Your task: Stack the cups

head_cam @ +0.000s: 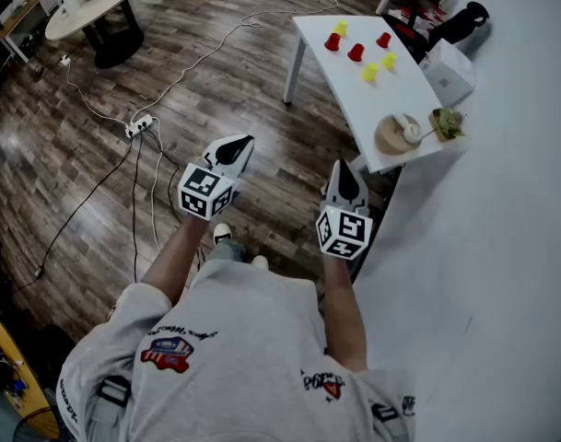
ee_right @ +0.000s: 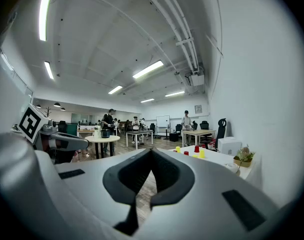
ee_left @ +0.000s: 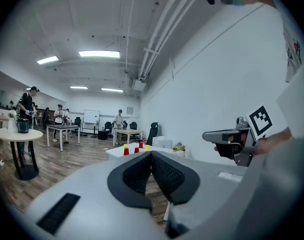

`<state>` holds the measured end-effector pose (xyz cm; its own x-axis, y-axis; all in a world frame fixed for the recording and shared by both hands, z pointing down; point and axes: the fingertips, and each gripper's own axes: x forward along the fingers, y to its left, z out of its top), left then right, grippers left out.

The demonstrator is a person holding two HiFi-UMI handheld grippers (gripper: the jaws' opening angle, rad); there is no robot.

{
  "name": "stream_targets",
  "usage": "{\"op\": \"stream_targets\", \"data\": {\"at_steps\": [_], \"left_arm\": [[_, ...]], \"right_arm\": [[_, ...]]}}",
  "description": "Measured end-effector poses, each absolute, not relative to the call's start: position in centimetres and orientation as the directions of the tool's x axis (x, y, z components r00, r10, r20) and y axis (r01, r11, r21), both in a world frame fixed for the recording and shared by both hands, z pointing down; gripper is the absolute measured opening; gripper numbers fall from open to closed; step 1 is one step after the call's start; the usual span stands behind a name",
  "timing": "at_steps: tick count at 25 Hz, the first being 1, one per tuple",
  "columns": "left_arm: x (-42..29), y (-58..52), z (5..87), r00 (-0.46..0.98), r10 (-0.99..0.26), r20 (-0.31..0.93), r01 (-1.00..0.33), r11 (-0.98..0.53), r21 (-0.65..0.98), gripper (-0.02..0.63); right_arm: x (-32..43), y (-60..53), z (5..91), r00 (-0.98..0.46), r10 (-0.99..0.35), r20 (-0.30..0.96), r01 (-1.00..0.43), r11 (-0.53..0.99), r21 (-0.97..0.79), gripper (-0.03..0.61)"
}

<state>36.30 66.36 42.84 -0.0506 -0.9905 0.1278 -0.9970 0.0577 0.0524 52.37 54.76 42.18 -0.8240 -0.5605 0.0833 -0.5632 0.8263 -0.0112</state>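
Left tongs (ee_left: pixel 152 155): the two dark pads are meeting at their tips and gripping nothing (the head view is showing them hanging over the wooden floor (head_cam: pixel 96 145)).
Right tongs (ee_right: pixel 152 152): these are closing tip to tip as well, with nothing between them, and are pointing level toward the cups.
Marker cubes: one is riding on the back of each pair of tongs, close to the person's forearms.
Person (head_cam: pixel 252 357): is standing in a grey printed shirt, holding both tongs out in front, side by side and apart.
Cups: three red cups (head_cam: pixel 356 52) and three yellow cups (head_cam: pixel 369 73) are standing singly, none stacked, on the far half of the tabletop, well apart from both tongs.
Tabletop (head_cam: pixel 354 99): white and long, it is running beside the wall; a round wooden dish (head_cam: pixel 397 133) and a small plant (head_cam: pixel 449 122) are sitting at its near end, and a white box (head_cam: pixel 450 72) is standing beside it.
Floor: cables are trailing to a power strip (head_cam: pixel 139 125).
Room beyond: other people are standing around further tables.
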Motion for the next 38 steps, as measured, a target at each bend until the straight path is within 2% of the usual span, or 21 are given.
{"op": "stream_targets", "data": {"at_steps": [5,12,16,29,38], "left_arm": [[35.9,65.9,42.8,-0.051,-0.99,0.132,-0.997,0.058,0.05,0.006],[34.3,65.0,43.9,-0.042,-0.988,0.149,-0.996,0.054,0.072,0.006],[32.7,63.5,43.9,-0.025,-0.988,0.149,-0.996,0.038,0.085,0.006],[22.1,58.5,43.2,0.068,-0.987,0.149,-0.995,-0.055,0.089,0.006],[14.4,57.3,45.4,0.074,-0.981,0.177,-0.991,-0.051,0.127,0.006]], "right_arm": [[52.0,54.3,42.5,-0.831,-0.551,0.076,-0.556,0.829,-0.061,0.0],[51.2,53.5,42.9,-0.803,-0.592,0.066,-0.596,0.801,-0.062,0.28],[50.1,52.1,42.9,-0.779,-0.622,0.076,-0.626,0.778,-0.049,0.362],[40.3,48.5,42.0,-0.716,-0.692,0.092,-0.697,0.715,-0.048,0.354],[34.1,46.7,43.2,-0.689,-0.715,0.118,-0.723,0.689,-0.043,0.344]]}}
